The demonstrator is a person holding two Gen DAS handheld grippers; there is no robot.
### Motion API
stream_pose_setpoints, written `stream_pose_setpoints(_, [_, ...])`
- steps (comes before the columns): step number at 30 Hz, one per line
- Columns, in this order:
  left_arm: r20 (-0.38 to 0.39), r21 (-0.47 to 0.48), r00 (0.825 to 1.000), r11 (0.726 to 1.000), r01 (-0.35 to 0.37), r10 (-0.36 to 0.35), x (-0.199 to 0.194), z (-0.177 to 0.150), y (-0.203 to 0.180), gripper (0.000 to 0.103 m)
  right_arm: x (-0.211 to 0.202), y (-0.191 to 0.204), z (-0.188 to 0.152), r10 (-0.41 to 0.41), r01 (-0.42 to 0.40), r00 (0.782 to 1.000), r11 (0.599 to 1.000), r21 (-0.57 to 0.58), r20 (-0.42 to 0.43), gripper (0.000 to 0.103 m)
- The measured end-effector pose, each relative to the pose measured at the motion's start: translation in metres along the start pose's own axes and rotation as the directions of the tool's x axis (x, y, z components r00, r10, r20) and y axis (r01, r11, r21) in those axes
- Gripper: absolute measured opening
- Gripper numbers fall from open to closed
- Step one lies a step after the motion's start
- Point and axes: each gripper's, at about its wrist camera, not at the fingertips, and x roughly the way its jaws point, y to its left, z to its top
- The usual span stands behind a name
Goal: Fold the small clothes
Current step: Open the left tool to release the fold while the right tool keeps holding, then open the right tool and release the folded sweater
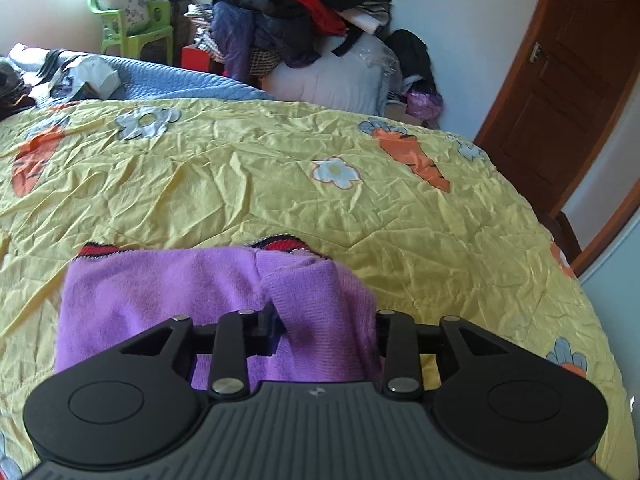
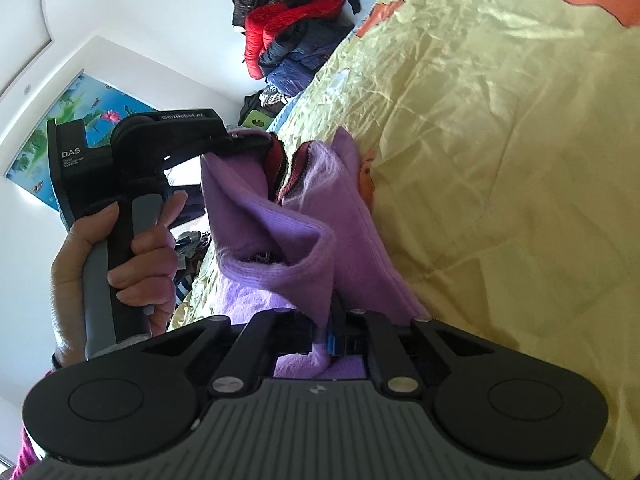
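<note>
A small purple knit garment (image 1: 160, 304) with red, black and white striped trim lies on the yellow bedspread (image 1: 280, 200), partly lifted. My left gripper (image 1: 324, 328) is shut on a bunched fold of it near the middle. My right gripper (image 2: 324, 340) is shut on another edge of the same purple garment (image 2: 288, 236), which hangs between both grippers above the bedspread (image 2: 500, 200). In the right wrist view the left gripper (image 2: 248, 142) shows at upper left, held by a hand, clamped on the garment's striped edge. The fingertips of both grippers are hidden by cloth.
A pile of clothes (image 1: 288, 8) sits beyond the bed's far side, with a green chair (image 1: 132, 36) at the far left and a brown door (image 1: 560, 100) at the right. A blue blanket (image 1: 180, 80) and loose items lie at the bed's far left.
</note>
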Motion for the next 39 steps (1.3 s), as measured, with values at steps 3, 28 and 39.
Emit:
stream_pose_setpoints(3, [0.053, -0.050, 0.998, 0.998, 0.042, -0.039, -0.002, 0.007, 0.008, 0.076, -0.002, -0.002, -0.003, 0.006, -0.006, 1.000, 1.000, 0.015, -0.008, 0.011])
stream_pose_setpoints(28, [0.039, 0.096, 0.996, 0.992, -0.083, 0.079, -0.098, -0.117, 0.082, 0.086, -0.015, -0.021, -0.001, 0.054, -0.049, 0.998, 0.993, 0.110, -0.040, 0.010])
stream_pose_setpoints(39, [0.043, 0.105, 0.997, 0.992, -0.073, 0.068, -0.132, -0.172, 0.093, 0.087, -0.018, -0.018, -0.005, 0.073, -0.064, 0.995, 0.991, 0.121, -0.067, 0.009])
